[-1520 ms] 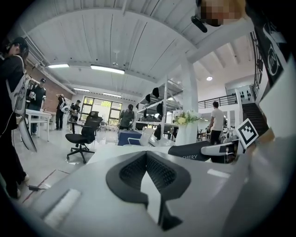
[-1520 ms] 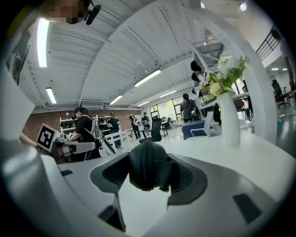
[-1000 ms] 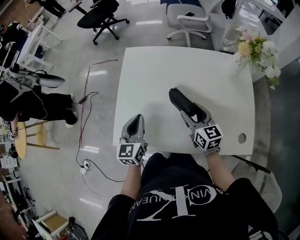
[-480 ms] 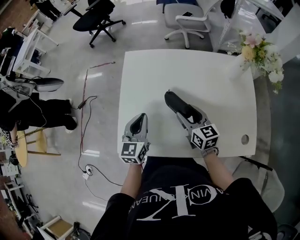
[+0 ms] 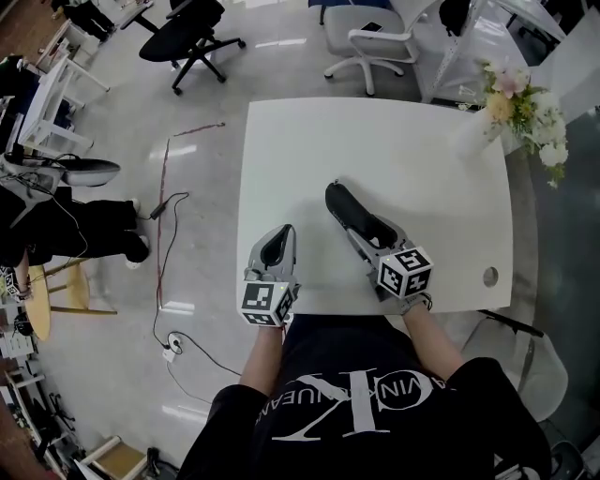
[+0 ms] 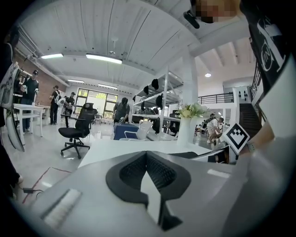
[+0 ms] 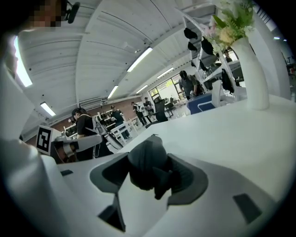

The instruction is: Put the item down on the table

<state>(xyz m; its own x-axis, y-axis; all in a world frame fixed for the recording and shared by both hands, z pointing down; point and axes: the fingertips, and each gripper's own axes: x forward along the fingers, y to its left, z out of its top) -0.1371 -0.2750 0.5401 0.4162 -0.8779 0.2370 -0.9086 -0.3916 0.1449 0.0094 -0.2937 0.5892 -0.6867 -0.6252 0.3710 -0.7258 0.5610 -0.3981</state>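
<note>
Head view: person stands at the near edge of a white desk [image 5: 375, 141], one gripper in each hand.

Right gripper [image 5: 361, 220] reaches out over the middle of the desk, marker cube [image 5: 405, 272] toward the person. Its jaws are clamped on a dark item [image 5: 337, 199], soft-looking and dark grey to black, which sticks out past the jaw tips toward the far side. In the right gripper view the item [image 7: 143, 159] fills the gap between the pads of the right gripper [image 7: 155, 173], bunched up, with the desk surface beyond it. Item is low over the desk; cannot tell whether it touches the top.

Left gripper [image 5: 279, 239] sits at the near-left part of the desk, well apart from the item. In the left gripper view the left gripper [image 6: 146, 155] has its jaws closed tip to tip, nothing between them, only white desk showing through the gap behind the tips.

White vase [image 7: 252, 74] with flowers [image 5: 525, 94] stands at the far-right corner of the desk. Small round hole [image 5: 490, 276] is near the right front edge. A black office chair [image 5: 192, 28] and a white chair [image 5: 370, 37] stand beyond the desk, and a cable [image 5: 164, 216] lies on the floor to the left.
</note>
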